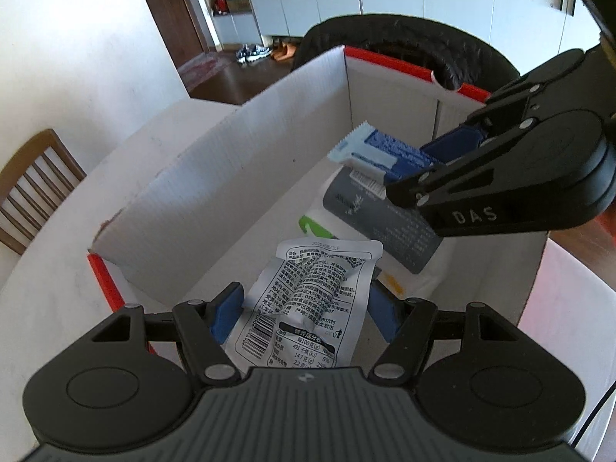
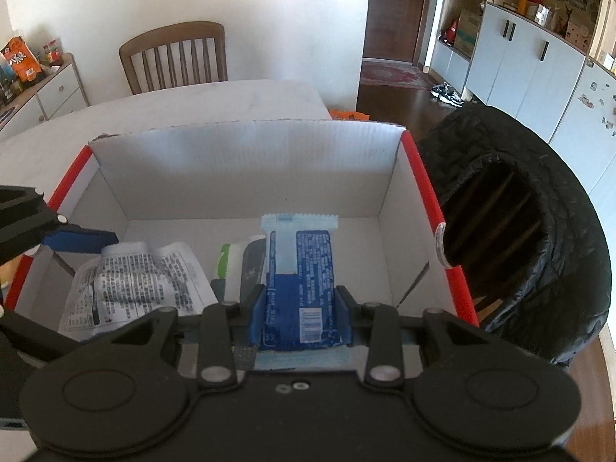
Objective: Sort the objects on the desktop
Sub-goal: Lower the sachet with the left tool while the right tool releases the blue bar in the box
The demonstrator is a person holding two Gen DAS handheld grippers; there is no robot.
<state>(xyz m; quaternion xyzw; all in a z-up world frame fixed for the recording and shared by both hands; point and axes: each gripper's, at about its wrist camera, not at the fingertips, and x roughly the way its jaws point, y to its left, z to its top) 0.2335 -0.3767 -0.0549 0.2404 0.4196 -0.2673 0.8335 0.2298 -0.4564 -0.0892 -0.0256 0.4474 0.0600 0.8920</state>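
The box (image 2: 246, 161), white with red edges, fills the middle of both frames on the tabletop (image 2: 215, 100). The right claw (image 2: 300, 308) grips a blue packet (image 2: 300, 269) over it, lower centre. The left claw (image 1: 304, 308), jaws wide, brackets a silver packet (image 1: 308, 296) at bottom centre. A grey pouch (image 1: 381, 227) lies inside.

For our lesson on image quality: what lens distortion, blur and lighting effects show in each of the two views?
Left wrist view: fisheye bends the box wall and table edge; the snack pouch print stays sharp; the right claw looks slightly soft. Right wrist view: dark corners, curved cabinets, readable blue wrapper, bright daylight with soft shadows inside the box.
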